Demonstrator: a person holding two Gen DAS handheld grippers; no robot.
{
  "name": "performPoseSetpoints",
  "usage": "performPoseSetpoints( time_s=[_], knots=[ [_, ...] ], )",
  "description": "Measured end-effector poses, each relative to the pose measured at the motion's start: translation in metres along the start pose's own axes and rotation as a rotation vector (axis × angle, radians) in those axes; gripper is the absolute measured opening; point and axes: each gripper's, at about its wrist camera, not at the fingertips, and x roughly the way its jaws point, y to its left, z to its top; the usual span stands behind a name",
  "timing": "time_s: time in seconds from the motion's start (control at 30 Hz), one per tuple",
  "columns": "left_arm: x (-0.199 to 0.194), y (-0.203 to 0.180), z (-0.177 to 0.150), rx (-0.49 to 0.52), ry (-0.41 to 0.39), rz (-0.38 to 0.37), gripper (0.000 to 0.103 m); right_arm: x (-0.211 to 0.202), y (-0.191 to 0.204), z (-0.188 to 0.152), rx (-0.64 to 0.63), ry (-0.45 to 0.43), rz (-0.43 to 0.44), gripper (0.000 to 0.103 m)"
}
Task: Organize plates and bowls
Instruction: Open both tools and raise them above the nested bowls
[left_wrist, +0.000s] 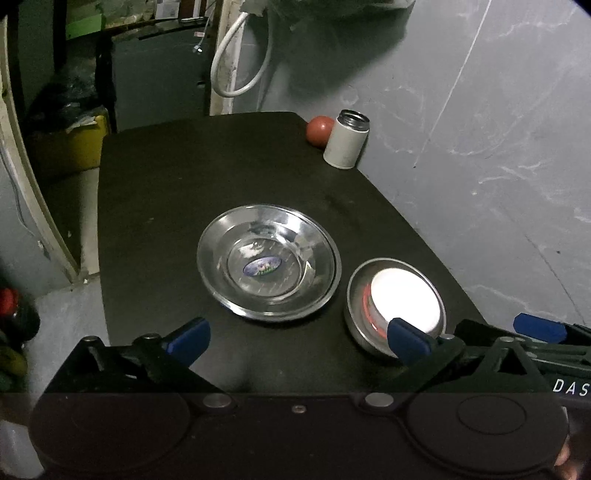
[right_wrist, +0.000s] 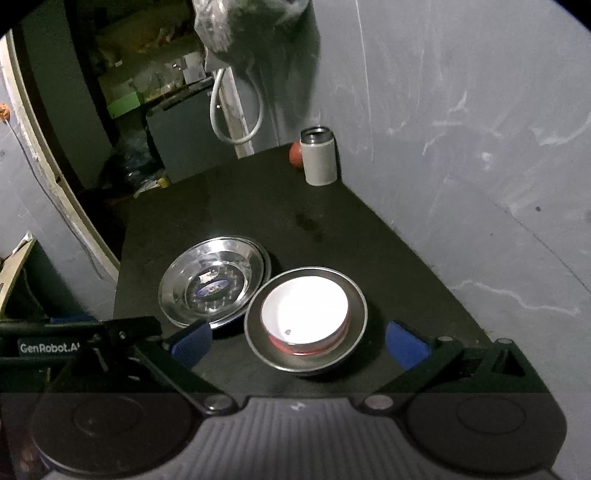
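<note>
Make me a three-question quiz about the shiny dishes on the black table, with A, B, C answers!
1. Where is the white bowl?
A. Inside a metal bowl
B. On the floor
C. On top of the white can

2. What colour is the round fruit beside the white can?
A. Blue
B. Red
C. Green

3. How is the right tool?
A. Shut on a plate
B. Shut on the can
C. Open, holding nothing

Answers:
1. A, the metal rim rings the white bowl.
2. B, it looks reddish at the far corner of the table.
3. C, its blue pads sit wide apart with nothing between them.
</note>
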Motion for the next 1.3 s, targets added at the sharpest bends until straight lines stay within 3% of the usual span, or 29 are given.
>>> performPoseSetpoints(
  time_s=[0.33, 0.77, 1.07, 1.3],
  knots=[
    [-0.011, 0.016, -0.027, -0.047, 0.048, -0.023, 0.102, -0.029, 0.017, -0.022, -0.012, 0.017, -0.144, 0.103],
    [0.011, 0.011, -0.024, -0.065, 0.094, -0.011, 0.102, -0.011, -0.003, -0.023, 0.028, 0.079, -0.192, 0.103],
    [0.051, 0.009, -0.003, -0.169, 0.159, 0.072, 0.102, 0.027, -0.046, 0.004, 0.064, 0.122, -0.176, 0.103],
    [0.077, 0.007, 0.010, -0.236, 0.224, 0.172, 0.102, 0.072, -0.080, 0.015, 0.078, 0.206, -0.135, 0.103]
  ],
)
